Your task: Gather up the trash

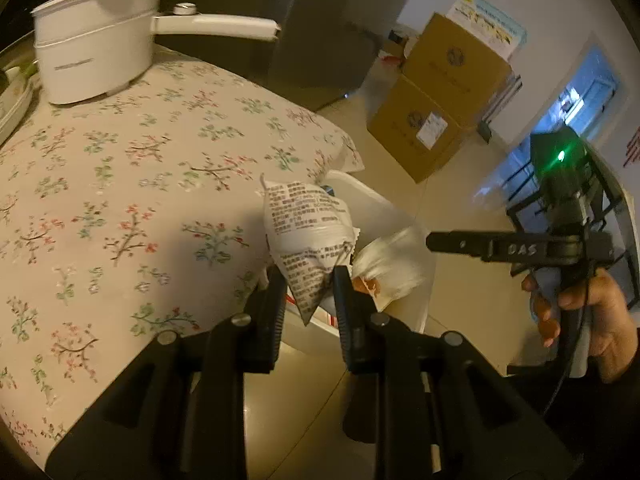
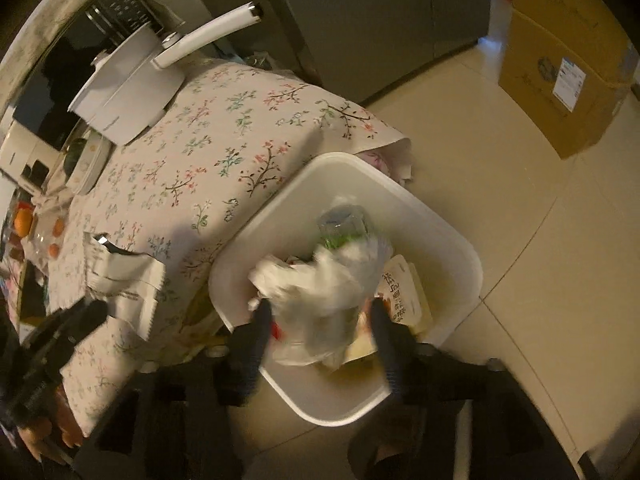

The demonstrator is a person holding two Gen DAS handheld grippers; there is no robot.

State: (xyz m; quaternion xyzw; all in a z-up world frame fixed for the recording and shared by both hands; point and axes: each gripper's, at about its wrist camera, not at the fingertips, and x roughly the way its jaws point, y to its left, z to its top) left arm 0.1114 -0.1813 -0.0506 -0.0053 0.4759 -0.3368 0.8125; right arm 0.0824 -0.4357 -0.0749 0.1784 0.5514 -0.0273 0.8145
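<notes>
My left gripper [image 1: 308, 280] is shut on a white printed wrapper [image 1: 304, 232], held over the table's edge just beside the white bin [image 1: 376, 200]. In the right wrist view the same wrapper [image 2: 124, 280] hangs from the left gripper [image 2: 92, 308] at the lower left. My right gripper [image 2: 322, 320] stands open over the bin [image 2: 460, 248], and a blurred white plastic bag [image 2: 328, 280] sits loose between its spread fingers. A clear bottle [image 2: 344, 224] and a printed carton [image 2: 400, 292] lie in the bin. The right gripper [image 1: 430, 240] is side-on in the left wrist view, with a hand [image 1: 592, 312] on its grip.
A floral tablecloth [image 1: 120, 184] covers the table, with a white electric pot [image 1: 92, 52] and its long handle at the far side. Fruit [image 2: 24, 220] and dishes crowd the table's left end. Cardboard boxes [image 1: 440, 100] stand on the tiled floor beyond the bin, beside a grey cabinet [image 2: 360, 20].
</notes>
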